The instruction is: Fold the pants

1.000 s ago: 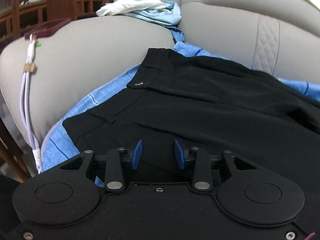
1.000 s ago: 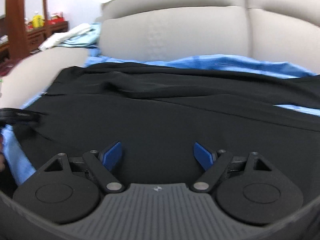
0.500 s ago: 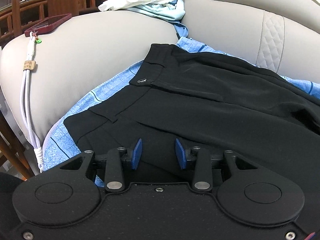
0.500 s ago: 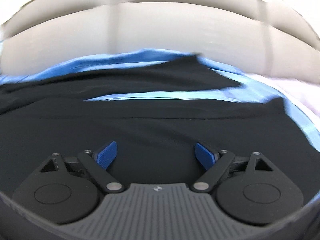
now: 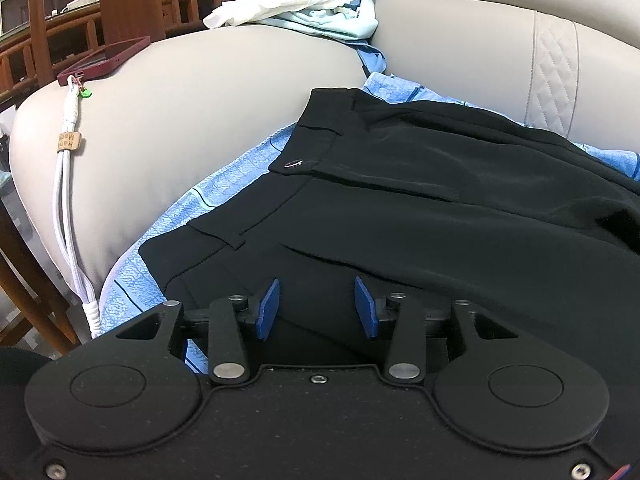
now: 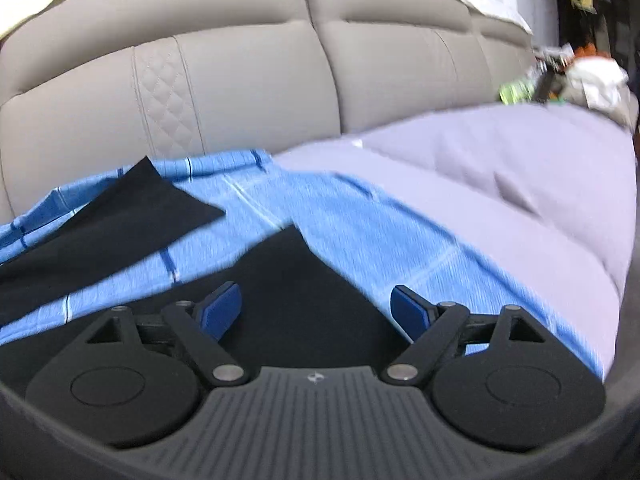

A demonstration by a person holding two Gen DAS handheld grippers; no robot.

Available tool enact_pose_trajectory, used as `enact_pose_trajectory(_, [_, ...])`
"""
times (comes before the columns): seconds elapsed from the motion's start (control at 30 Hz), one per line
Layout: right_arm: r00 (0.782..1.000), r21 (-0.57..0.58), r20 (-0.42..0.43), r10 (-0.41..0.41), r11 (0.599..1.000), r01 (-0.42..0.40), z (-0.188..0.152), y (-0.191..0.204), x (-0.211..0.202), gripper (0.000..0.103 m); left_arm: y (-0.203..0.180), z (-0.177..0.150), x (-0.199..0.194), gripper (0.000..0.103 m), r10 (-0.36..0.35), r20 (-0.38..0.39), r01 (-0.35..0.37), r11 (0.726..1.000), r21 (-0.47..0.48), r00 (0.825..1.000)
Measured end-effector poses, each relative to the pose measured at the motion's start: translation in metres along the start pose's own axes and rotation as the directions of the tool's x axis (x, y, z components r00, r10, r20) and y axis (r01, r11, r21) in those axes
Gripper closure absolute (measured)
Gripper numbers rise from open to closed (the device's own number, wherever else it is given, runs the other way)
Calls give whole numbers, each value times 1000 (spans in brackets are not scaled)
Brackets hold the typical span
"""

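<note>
Black pants (image 5: 440,208) lie flat on a blue checked cloth (image 5: 224,192) spread over a grey sofa, the waistband and its metal button (image 5: 294,164) toward the left armrest. My left gripper (image 5: 316,304) hovers over the near waist corner. Its jaws are opening, the fabric lies below them and the pads do not press on it. In the right wrist view both leg ends show: the near leg hem (image 6: 288,280) lies under my right gripper (image 6: 316,308), which stands wide open, and the far leg hem (image 6: 132,208) lies to the left.
On the grey armrest (image 5: 200,100) lie a phone in a red case (image 5: 104,60) with a white cable (image 5: 66,184) and a pile of light clothes (image 5: 304,8). Wooden furniture (image 5: 120,0) stands behind. A lavender cover (image 6: 500,184) and clutter (image 6: 580,72) fill the sofa's right end.
The right gripper has swept to the right along the pants, from the waist area to the leg ends, staying open. The left gripper's pads have drawn slightly further apart; it stayed in place.
</note>
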State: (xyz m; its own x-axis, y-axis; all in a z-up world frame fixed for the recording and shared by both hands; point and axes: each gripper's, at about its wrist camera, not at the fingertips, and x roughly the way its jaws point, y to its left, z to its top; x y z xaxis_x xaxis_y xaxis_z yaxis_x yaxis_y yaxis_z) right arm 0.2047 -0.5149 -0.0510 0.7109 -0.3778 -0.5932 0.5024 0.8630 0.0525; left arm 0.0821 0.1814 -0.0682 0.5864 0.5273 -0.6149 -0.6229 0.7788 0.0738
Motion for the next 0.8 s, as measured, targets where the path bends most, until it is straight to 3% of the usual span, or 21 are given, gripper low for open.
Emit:
enact_pose_trajectory(0.13, [998,-44,-54,-30,999,28,18,17,43,12,-2,0,0,61,15,2,-15,1000,-1,1000])
enact_pose_trajectory(0.17, [996,-35,-84,-27,999,24,19,18,53,17,-3,0,0,61,18,2,-18,1000,1,1000])
enact_pose_trajectory(0.2, [994,-20,-111,-15,1000,13,19,18,59,43,-3,1,0,61,20,3,-20,1000,2,1000])
enact_pose_trajectory(0.23, [996,-12,-87,-34,999,33,18,21,57,70,-4,1,0,61,23,4,-23,1000,4,1000])
enact_pose_trajectory(0.27, [995,-13,-86,-54,998,53,20,22,57,86,-4,1,1,61,26,5,-27,1000,6,1000])
enact_pose_trajectory(0.33, [996,1,-65,-62,998,62,22,23,55,92,-5,1,1,61,32,6,-32,999,8,999])
enact_pose_trajectory(0.47, [984,20,-78,-162,986,164,27,18,71,97,-4,6,1,62,35,-15,-35,999,6,999])
enact_pose_trajectory(0.5, [975,36,-91,-203,978,207,30,15,72,94,-4,10,0,62,37,-30,-37,999,9,999])
enact_pose_trajectory(0.53, [970,61,-103,-219,972,226,34,11,71,80,-4,14,-1,62,35,-40,-34,999,17,999])
enact_pose_trajectory(0.6, [973,100,-114,-201,972,212,45,9,67,61,-1,28,-9,61,22,-24,-21,1000,21,999])
enact_pose_trajectory(0.63, [978,104,-111,-175,977,187,49,9,62,50,0,36,-12,55,15,-10,-14,1000,16,1000])
enact_pose_trajectory(0.7, [990,102,-91,-104,988,113,65,21,53,38,0,59,-19,46,-7,20,7,1000,-2,1000])
enact_pose_trajectory(0.8, [996,90,-82,-16,996,24,90,51,49,29,-7,96,-15,35,-28,14,29,998,-62,1000])
